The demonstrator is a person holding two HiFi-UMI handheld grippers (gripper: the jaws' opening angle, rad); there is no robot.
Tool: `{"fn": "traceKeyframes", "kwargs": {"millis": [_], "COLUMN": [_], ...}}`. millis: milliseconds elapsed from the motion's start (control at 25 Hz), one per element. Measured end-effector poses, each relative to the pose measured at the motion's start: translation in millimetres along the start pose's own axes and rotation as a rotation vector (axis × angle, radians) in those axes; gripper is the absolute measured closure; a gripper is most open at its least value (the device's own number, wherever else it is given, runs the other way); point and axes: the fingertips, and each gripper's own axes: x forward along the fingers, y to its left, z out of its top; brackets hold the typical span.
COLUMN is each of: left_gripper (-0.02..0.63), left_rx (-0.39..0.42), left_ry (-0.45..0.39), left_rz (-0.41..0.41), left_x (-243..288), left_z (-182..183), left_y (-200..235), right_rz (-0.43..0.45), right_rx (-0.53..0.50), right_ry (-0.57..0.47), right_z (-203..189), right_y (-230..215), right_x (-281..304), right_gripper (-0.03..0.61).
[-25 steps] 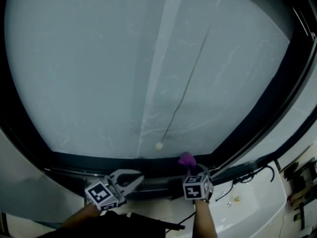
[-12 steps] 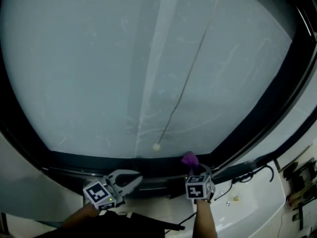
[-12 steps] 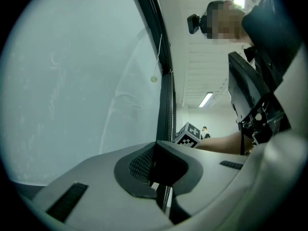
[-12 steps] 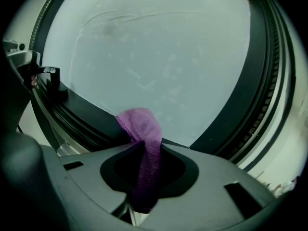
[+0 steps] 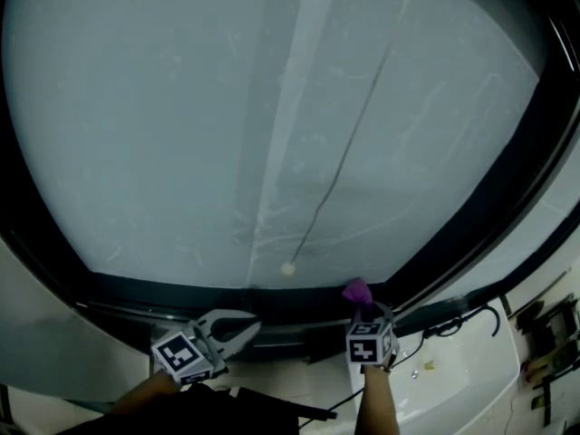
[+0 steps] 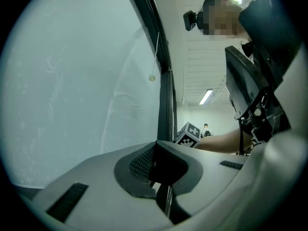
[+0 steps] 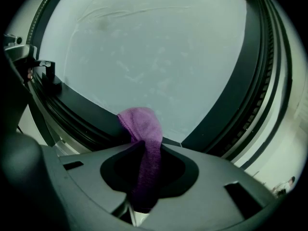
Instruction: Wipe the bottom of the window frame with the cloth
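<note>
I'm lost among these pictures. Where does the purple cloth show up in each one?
Head view: the purple cloth sits low, right of centre, against the dark window frame.
Left gripper view: not in it.
Right gripper view: bottom centre, held by the right gripper.
Shared landmark: the dark frame under the pale pane shows in all three views.

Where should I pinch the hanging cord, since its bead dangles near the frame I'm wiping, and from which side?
Probably the cord just above the bead, coming straight in from the room side, jaws astride it: the line is thin and hangs free before the glass, and the bead would stop slipping.
</note>
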Motion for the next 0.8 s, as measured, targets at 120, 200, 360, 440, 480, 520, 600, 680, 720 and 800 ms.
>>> {"fn": "traceKeyframes", "kwargs": {"millis": [120, 200, 360, 440, 480, 520, 600, 680, 720, 800], "left_gripper": [0.609, 0.609, 0.609, 0.609, 0.609, 0.609, 0.609, 0.609, 0.609, 0.609], "left_rx": [-0.002, 0.006, 0.005, 0.002, -0.001, -0.004, -0.01, -0.012, -0.011, -0.005], "left_ry": [-0.005, -0.002, -0.007, -0.011, -0.01, -0.008, 0.003, 0.01, 0.01, 0.004], "left_rz": [-0.004, -0.004, -0.003, -0.007, -0.009, -0.009, -0.006, -0.005, -0.005, -0.005], "left_x": [0, 0, -1, -2, -2, -2, -2, 0, 1, 1], "left_z": [0, 0, 0, 0, 0, 0, 0, 1, 1, 2], "left_y": [0, 0, 0, -1, -1, -1, -1, -1, -1, 0], "right_rz": [-0.008, -0.013, -0.034, -0.047, -0.054, -0.062, -0.081, -0.096, -0.1, -0.101], "right_rx": [0.003, 0.0, 0.012, 0.011, 0.008, 0.007, 0.014, 0.022, 0.025, 0.025], "right_ry": [0.006, 0.014, 0.036, 0.04, 0.043, 0.046, 0.055, 0.062, 0.065, 0.067], "right_z": [-3, -5, -12, -13, -13, -14, -19, -21, -21, -20], "right_y": [-4, -8, -19, -24, -26, -29, -37, -45, -48, -50], "right_x": [3, 5, 9, 10, 11, 11, 13, 15, 16, 17], "right_gripper": [0.492, 0.492, 0.493, 0.492, 0.492, 0.492, 0.492, 0.492, 0.494, 0.494]}}
